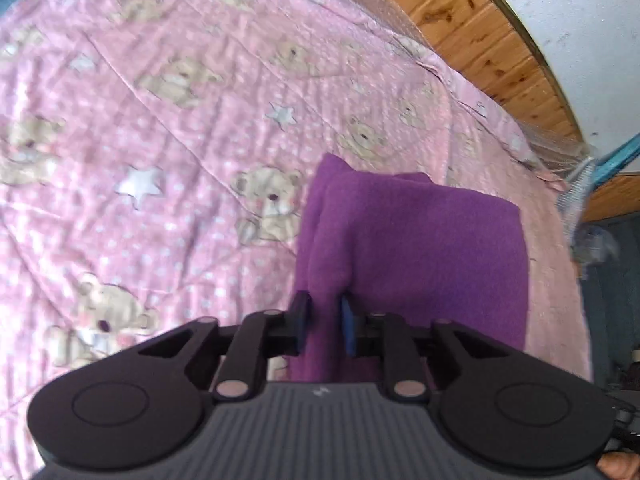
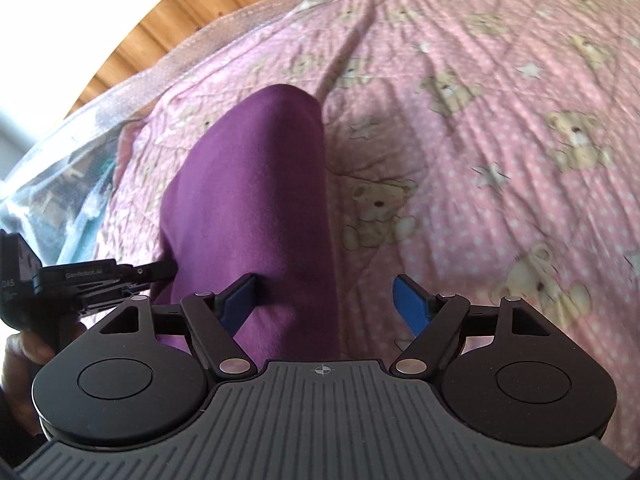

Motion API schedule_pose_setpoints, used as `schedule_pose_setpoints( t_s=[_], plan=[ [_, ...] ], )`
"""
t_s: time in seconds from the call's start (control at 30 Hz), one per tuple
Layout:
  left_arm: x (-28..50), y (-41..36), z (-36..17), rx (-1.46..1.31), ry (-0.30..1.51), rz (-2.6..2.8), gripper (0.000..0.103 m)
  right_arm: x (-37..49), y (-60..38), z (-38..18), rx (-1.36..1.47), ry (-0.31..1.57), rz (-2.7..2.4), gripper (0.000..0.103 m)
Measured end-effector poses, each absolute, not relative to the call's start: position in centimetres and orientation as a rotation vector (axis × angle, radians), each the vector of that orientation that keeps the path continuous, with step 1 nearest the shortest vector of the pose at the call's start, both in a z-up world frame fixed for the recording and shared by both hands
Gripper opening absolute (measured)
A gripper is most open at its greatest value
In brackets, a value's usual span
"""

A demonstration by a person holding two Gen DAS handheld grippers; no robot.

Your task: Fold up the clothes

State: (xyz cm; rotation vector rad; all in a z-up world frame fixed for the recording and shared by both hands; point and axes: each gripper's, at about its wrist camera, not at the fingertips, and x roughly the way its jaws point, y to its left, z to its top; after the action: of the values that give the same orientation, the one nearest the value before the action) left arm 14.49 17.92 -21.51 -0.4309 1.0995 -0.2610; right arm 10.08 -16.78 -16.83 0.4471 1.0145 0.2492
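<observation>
A folded purple fleece garment [image 1: 420,248] lies on the pink quilt, its near end raised into a thick ridge. My left gripper [image 1: 324,320] straddles that ridge: the cloth fills the gap between the blue pads, which stand partly apart and do not pinch it. In the right wrist view the same garment [image 2: 256,184] runs away from me as a long strip. My right gripper [image 2: 324,300] is open wide over its near end, one pad against the cloth and the other above the quilt. The left gripper [image 2: 120,276] shows at the garment's left edge.
A pink quilt [image 1: 160,140] printed with teddy bears and stars covers the bed. Wooden panelling [image 1: 480,32] and a white wall run along the far side. Clear plastic wrapping [image 2: 72,152] lies along the bed's edge. A hand [image 2: 24,352] holds the left gripper's grip.
</observation>
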Motion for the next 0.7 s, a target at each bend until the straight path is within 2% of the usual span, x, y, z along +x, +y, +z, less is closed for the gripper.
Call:
schedule_pose_setpoints(
  t_s=[0.03,0.13,0.2,0.23,0.27,0.3,0.33,0.4,0.47,0.7],
  plan=[
    [14.1,17.9,-21.1,-0.398,1.087,-0.216,0.049,10.3,-16.8,-16.8,0.447,1.017,0.265,0.076],
    [13.3,17.2,-20.8,-0.407,1.064,-0.195,0.049,11.3,-17.0,-17.0,0.455,1.029,0.309,0.076],
    [13.7,16.1,-21.7,-0.406,1.118,-0.206,0.049,12.0,-17.0,-17.3,0.458,1.044,0.341,0.075],
    [13.8,16.1,-21.8,-0.420,1.116,-0.202,0.050,12.5,-17.1,-17.6,0.473,1.054,0.368,0.073],
    [13.9,16.0,-21.9,-0.434,1.114,-0.198,0.050,12.9,-17.1,-17.9,0.488,1.063,0.394,0.067],
    [13.9,15.9,-22.0,-0.448,1.111,-0.193,0.048,13.3,-17.1,-18.1,0.501,1.073,0.420,0.060],
    [14.0,15.8,-22.0,-0.463,1.109,-0.188,0.035,13.7,-16.8,-18.3,0.508,1.083,0.445,0.046],
    [13.8,15.9,-22.0,-0.496,1.110,-0.168,0.028,14.6,-16.3,-18.6,0.514,1.104,0.494,0.042],
    [13.4,15.6,-21.6,-0.521,1.103,-0.134,0.019,15.7,-16.0,-18.0,0.462,1.120,0.539,0.031],
    [10.4,9.6,-16.6,-0.727,1.039,-0.096,0.018,25.5,-18.0,-7.4,-0.032,1.050,0.858,0.028]
  ],
)
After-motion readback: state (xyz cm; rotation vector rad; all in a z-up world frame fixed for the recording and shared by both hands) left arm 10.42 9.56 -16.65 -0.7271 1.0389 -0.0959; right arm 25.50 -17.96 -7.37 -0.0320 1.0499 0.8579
